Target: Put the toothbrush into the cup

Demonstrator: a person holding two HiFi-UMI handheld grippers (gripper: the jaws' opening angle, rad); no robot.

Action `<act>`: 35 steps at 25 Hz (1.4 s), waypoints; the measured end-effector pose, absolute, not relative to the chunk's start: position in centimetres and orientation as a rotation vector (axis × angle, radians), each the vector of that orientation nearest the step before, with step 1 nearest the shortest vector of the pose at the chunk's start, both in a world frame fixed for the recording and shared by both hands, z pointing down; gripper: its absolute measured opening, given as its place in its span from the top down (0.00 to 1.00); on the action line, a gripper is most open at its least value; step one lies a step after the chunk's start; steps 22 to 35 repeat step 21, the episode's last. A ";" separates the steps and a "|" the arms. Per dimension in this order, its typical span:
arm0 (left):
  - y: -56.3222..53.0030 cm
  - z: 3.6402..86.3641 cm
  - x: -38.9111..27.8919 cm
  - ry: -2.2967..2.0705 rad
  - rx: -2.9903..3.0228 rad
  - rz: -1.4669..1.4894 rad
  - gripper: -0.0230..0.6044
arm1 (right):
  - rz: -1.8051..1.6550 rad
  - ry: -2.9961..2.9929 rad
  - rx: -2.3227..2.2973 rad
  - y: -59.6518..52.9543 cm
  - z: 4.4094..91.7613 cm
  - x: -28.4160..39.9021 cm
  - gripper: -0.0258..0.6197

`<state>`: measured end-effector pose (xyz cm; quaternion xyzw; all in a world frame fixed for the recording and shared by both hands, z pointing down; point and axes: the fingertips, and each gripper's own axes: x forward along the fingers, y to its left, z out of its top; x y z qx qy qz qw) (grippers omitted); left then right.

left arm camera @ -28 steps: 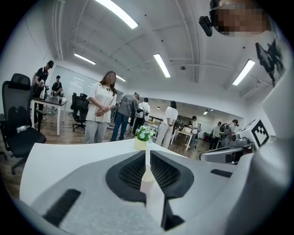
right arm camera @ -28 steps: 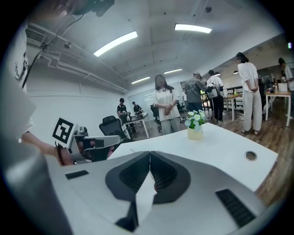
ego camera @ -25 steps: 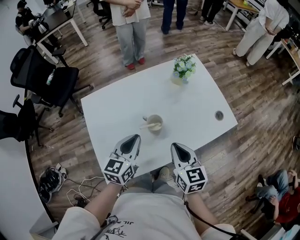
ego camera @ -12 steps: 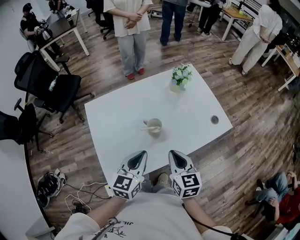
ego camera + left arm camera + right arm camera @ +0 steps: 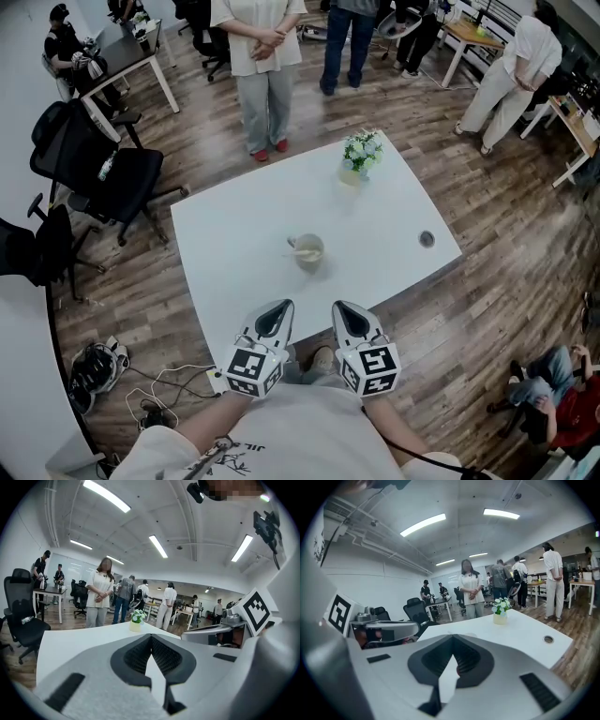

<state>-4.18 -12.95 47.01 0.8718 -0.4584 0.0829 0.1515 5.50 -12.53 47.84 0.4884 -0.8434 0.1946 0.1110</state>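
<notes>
The toothbrush rests in the cup at mid-table, its handle pointing to 9 o'clock. At 6 o'clock of the cup, by the table edge, the left gripper and right gripper have their jaws closed tip to tip, holding nothing.

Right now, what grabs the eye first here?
A lone cup sits in the middle of the white table, the toothbrush already in it. The left gripper and right gripper hang side by side at the near edge, both shut and empty. A small flower pot stands at the far edge.
</notes>
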 end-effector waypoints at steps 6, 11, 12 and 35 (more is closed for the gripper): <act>-12.9 47.6 -3.8 -1.270 2.510 0.260 0.94 | 0.561 -2.484 1.426 -12.3 47.7 5.1 0.93; -12.7 47.4 -3.6 -1.269 2.511 0.259 0.94 | 0.556 -2.488 1.421 -12.1 47.5 5.2 0.93; -12.7 47.3 -3.6 -1.270 2.511 0.258 0.94 | 0.556 -2.490 1.418 -12.1 47.5 5.2 0.93; -12.7 47.2 -3.2 -1.267 2.509 0.250 0.94 | 0.553 -2.489 1.400 -12.0 47.5 5.4 0.93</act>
